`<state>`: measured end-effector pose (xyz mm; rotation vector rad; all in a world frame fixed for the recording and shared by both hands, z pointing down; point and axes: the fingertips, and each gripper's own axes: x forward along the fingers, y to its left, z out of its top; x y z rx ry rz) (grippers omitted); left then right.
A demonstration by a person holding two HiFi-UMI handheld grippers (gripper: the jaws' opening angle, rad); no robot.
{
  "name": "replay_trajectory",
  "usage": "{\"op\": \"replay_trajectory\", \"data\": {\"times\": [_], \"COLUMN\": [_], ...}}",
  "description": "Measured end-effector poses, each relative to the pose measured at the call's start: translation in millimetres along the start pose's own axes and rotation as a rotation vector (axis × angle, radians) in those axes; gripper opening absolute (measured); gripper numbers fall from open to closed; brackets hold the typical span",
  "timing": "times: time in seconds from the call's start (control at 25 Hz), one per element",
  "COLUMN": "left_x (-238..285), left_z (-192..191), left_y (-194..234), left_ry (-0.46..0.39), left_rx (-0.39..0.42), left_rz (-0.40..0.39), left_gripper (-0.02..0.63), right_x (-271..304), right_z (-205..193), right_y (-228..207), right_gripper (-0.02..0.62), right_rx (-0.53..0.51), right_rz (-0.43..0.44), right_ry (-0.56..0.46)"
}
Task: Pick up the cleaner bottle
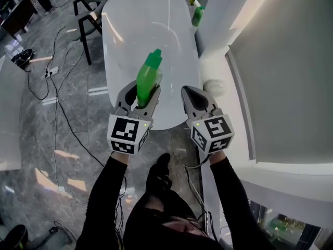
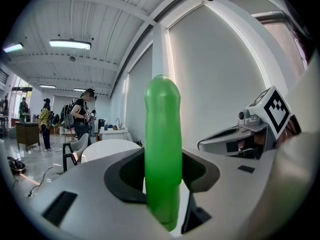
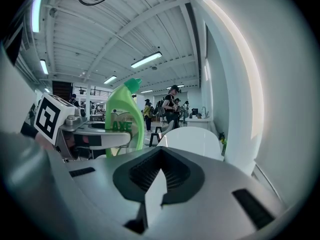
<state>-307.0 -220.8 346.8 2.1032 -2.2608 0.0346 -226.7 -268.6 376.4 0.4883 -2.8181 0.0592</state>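
The green cleaner bottle (image 1: 148, 77) is held above the near end of the white oval table (image 1: 151, 25), upright with its cap tilted away. My left gripper (image 1: 139, 96) is shut on its lower body, one jaw on each side. In the left gripper view the bottle (image 2: 162, 149) fills the gap between the dark pads (image 2: 131, 176). My right gripper (image 1: 193, 95) hovers beside it on the right, jaws together and nothing in them. From the right gripper view (image 3: 159, 156) the bottle (image 3: 124, 119) shows at the left with its label facing me, inside the left gripper (image 3: 95, 136).
A second green bottle (image 1: 197, 15) stands at the table's far right edge. Dark chairs (image 1: 88, 20) sit left of the table, and cables (image 1: 52, 87) run over the grey floor. A white wall and sill (image 1: 218, 66) run close along the right. People stand far off.
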Motion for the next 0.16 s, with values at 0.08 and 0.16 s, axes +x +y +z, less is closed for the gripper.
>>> {"op": "replay_trajectory", "data": {"times": [0.08,0.16], "left_x": [1.2,1.5], "left_z": [0.3,0.8], "left_y": [0.8,1.4], "left_ry": [0.001,0.002], "left_rx": [-0.001,-0.001], "left_rz": [0.001,0.002], "left_gripper": [0.189,0.189], "right_x": [1.3,1.8], "right_z": [1.1,2.4], "right_y": [-0.8,-1.1], "right_gripper": [0.002,0.000], "right_rx": [-0.002,-0.006], "right_rz": [0.001,0.001], "right_ry": [0.000,0.001]}}
